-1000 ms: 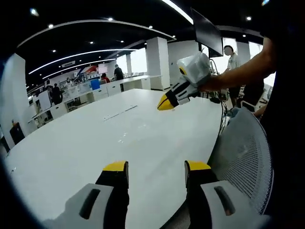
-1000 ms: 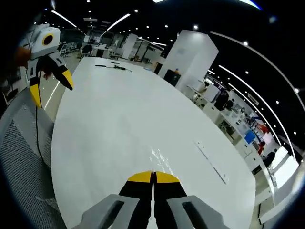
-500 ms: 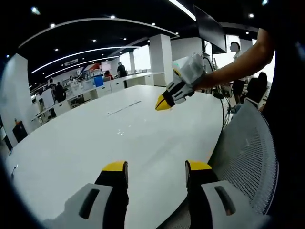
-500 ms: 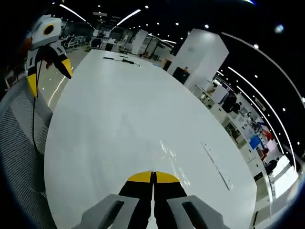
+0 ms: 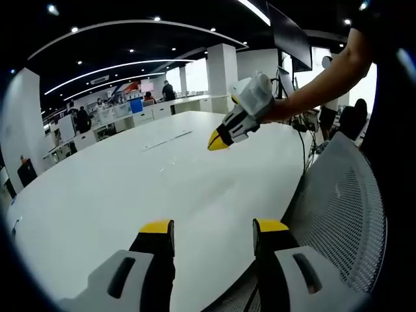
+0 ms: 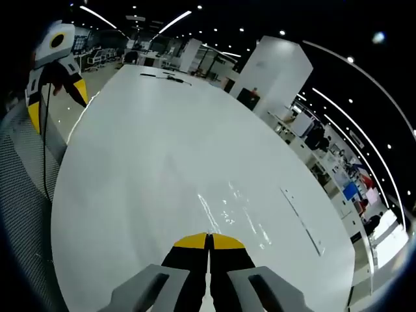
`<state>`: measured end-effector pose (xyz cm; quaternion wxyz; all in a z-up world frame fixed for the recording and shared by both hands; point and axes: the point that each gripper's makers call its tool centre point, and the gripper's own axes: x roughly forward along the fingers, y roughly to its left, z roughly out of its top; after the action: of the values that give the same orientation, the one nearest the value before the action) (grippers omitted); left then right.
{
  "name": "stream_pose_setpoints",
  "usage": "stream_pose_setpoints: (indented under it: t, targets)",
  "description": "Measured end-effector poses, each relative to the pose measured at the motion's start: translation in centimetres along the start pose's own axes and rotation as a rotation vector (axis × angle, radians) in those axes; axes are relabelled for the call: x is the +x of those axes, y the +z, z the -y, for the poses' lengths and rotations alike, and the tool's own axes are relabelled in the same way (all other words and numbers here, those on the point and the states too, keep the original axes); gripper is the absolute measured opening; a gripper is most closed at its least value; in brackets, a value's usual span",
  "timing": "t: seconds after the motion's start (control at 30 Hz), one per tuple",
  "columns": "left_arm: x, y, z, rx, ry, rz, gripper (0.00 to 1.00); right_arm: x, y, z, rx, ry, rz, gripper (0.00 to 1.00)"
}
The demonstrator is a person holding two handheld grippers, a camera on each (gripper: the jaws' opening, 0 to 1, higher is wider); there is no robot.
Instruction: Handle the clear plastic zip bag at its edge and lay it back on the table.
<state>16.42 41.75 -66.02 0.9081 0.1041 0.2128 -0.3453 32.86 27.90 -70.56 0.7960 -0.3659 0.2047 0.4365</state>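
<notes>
Left tongs (image 5: 213, 233) gape, right tongs (image 6: 208, 242) pinched empty — mesh chair (image 5: 341, 214) crowds the white table (image 5: 130, 188)

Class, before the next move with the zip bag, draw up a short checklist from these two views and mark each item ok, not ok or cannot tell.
1. Bag lies on the table, ahead of the right gripper: ok.
2. Right gripper shut: ok.
3. Bag edge pinched between its fingers: cannot tell, the plastic is clear.
4. Left gripper open, holding nothing: ok.
5. Left gripper over the near table edge beside the mesh chair: ok.
</notes>
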Motion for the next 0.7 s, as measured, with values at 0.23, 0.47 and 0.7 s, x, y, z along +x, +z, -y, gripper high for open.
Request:
stream_pose_setpoints:
  t: [0.23,0.47,0.7]
  targets:
    - [-0.1,0.7,-0.3,0.005,0.002,0.007,0.47,1.0,-1.2,-0.3,0.031,0.019,-0.026,0.0]
    - [-0.2,0.5,-0.7,0.008,0.01,-0.012,0.47,2.5,-2.4,-1.0,0.036,0.04,-0.05,0.0]
    - [-0.4,0.7,-1.0,0.013,0.018,-0.015,0.46,3.5,-3.8,-2.1,0.002,0.06,-0.085,0.0]
